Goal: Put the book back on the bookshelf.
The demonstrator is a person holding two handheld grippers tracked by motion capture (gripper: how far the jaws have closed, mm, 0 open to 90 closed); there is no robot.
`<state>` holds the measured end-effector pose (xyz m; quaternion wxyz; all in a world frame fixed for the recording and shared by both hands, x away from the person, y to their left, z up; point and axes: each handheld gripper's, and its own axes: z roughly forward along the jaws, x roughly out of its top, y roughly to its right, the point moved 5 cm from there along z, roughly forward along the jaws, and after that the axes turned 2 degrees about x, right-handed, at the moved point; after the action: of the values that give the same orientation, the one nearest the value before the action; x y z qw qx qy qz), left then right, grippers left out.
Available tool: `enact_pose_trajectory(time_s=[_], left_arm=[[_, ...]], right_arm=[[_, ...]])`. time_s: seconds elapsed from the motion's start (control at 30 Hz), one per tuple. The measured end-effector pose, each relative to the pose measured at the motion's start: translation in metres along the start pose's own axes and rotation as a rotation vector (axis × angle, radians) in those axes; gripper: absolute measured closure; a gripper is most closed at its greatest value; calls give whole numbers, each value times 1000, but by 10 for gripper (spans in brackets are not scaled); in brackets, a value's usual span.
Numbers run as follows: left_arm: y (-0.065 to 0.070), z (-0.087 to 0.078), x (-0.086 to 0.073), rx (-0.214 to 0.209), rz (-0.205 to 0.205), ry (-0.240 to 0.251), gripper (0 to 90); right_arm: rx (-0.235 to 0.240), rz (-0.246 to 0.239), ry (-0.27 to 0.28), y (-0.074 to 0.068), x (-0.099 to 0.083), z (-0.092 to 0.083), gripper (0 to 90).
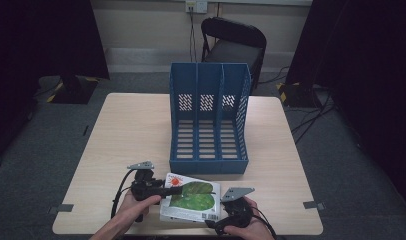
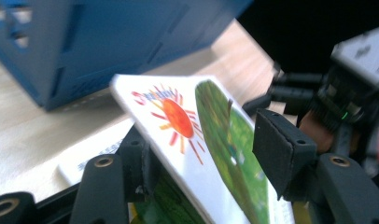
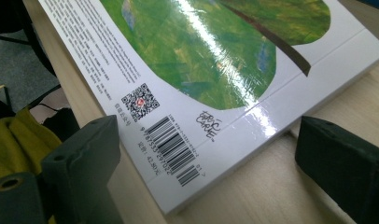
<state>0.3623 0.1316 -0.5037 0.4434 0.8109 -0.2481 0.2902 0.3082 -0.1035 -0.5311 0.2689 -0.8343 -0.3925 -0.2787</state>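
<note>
from above, a picture book (image 1: 191,200) lay at the table's (image 1: 126,130) near edge before a blue file rack (image 1: 209,120). left gripper (image 2: 211,154) view: jaws straddled its raised cover, contact unclear. right gripper (image 3: 215,172) view: jaws gaped around its barcode corner.

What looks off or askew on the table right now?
The picture book sits skewed at the near edge, and its cover is tilted up off the table between the left tool's jaws. The blue file rack stands square, empty.
</note>
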Motion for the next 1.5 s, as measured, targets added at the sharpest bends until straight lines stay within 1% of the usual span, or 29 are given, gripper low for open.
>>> enact_pose_trajectory(time_s=[0.17,0.2,0.23,0.3,0.33,0.37,0.43,0.5,0.53,0.57,0.6,0.63,0.67,0.7,0.73,0.77,0.9,0.97,1.0,1.03,1.07,1.1,1.13,1.2,1.23,1.27,1.33,1.4,1.5], left_arm=[[-1,2,-3,6,-8,-23,435],[1,5,-6,-13,-8,-44,443],[1,5,-6,-13,-8,-44,444],[4,9,-9,-27,2,-74,444],[6,13,-11,-27,10,-104,453],[6,13,-11,-27,10,-104,444],[7,14,-12,-32,3,-120,438],[7,14,-13,-14,12,-139,435],[7,15,-13,-14,3,-141,415],[7,15,-13,-14,3,-141,412],[8,16,-14,-22,1,-146,402],[8,16,-14,-22,1,-146,395],[7,17,-15,-21,3,-158,379],[7,17,-15,-21,3,-158,366],[7,19,-16,-18,4,-176,354],[7,19,-16,-18,4,-176,349],[6,20,-17,-15,8,-182,347],[6,20,-17,-15,8,-186,347],[7,21,-17,-27,1,-192,346],[7,21,-17,-27,1,-192,353],[7,20,-17,-20,8,-205,400],[7,20,-17,-20,8,-205,419],[5,20,-18,-35,-9,-208,455],[5,19,-17,-39,-10,-202,496],[5,19,-17,-39,-10,-202,508],[5,18,-16,-37,0,-196,518],[4,17,-16,-35,8,-191,527],[4,16,-15,-32,16,-184,544],[4,16,-15,-31,13,-185,552]], right_arm=[[0,-6,-2,0,0,0,63],[3,-5,-3,0,1,1,65],[3,-5,-3,0,1,1,65],[6,-7,-1,-1,2,2,72],[14,-9,3,-2,3,3,78],[14,-9,3,-2,3,3,78],[15,-16,5,-3,4,4,79],[12,-25,9,-4,4,3,93],[10,-51,34,-6,7,2,120],[10,-51,34,-6,7,2,120],[-1,-71,56,-8,10,1,122],[-1,-71,56,-8,10,1,122],[2,-76,57,-9,11,2,122],[2,-76,57,-9,11,2,122],[4,-78,59,-8,12,3,123],[4,-78,59,-8,12,3,123],[2,-85,60,-9,12,4,120],[7,-77,66,-8,13,4,118],[7,-80,67,-8,13,5,106],[7,-80,67,-8,13,5,106],[3,-92,61,-9,13,6,100],[3,-92,61,-9,13,6,100],[7,-90,61,-9,13,5,107],[15,-82,61,-7,13,4,124],[15,-82,61,-7,13,4,124],[26,-72,60,-6,14,3,135],[27,-69,57,-5,14,3,138],[22,-65,50,-3,14,2,139],[-2,-46,41,2,13,1,139]])
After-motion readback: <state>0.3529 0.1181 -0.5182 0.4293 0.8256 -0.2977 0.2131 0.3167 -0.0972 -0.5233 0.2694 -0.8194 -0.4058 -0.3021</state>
